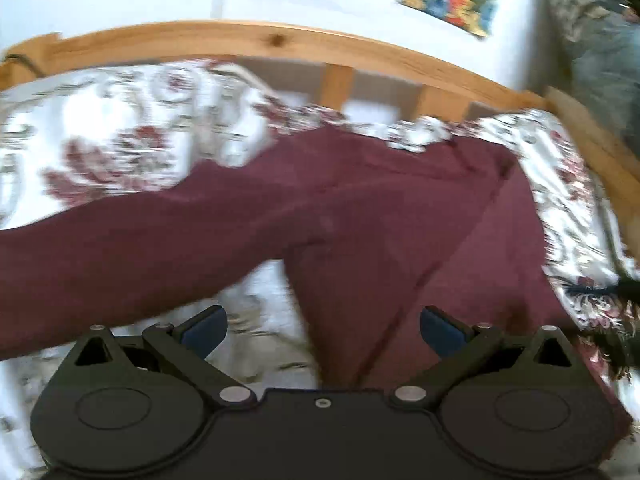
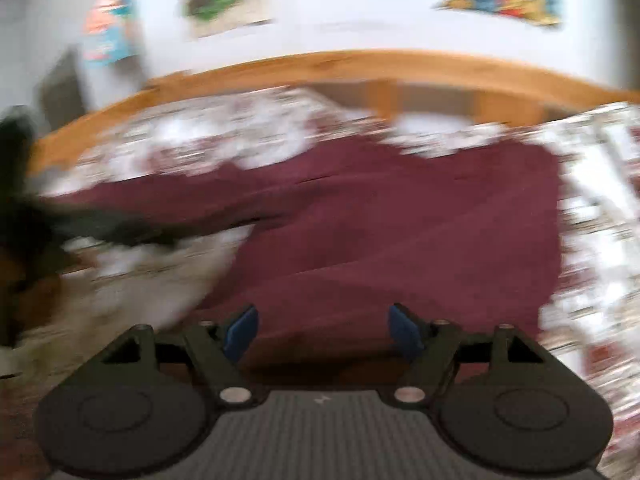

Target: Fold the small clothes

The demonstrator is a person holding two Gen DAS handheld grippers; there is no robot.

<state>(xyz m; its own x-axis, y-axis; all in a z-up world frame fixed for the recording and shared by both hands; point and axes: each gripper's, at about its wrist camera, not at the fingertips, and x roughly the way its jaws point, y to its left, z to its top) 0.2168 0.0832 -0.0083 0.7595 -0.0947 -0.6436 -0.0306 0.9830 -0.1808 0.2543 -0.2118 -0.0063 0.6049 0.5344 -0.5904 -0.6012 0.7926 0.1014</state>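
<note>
**Both claws free above the maroon trousers, next grip still to choose**

While the maroon trousers (image 1: 360, 216) lie spread on the flowered bedspread (image 1: 112, 136), you are between grips: neither claw holds cloth. Your left claw (image 1: 323, 330) stands with its blue pads well apart and nothing pinched between them; your right claw (image 2: 322, 330) is likewise spread, empty, its pads hanging over the fabric rather than pressing on it.

From the left claw, one trouser leg runs away to the left and the other comes down right under and just beyond the right-hand pad, with a gap of bedspread showing ahead of the left-hand pad. From the right claw, the broad part of the garment fills the space straight ahead and to the right, while a leg trails off to the left. The wooden bed frame (image 1: 256, 40) sits far ahead of both.

You look to be at the start of a fold, the garment laid out but not yet doubled. The next move probably calls for lowering each claw onto an edge and pinching a single layer cleanly. Both views are smeared, so the hems are hard to pick out.
</note>
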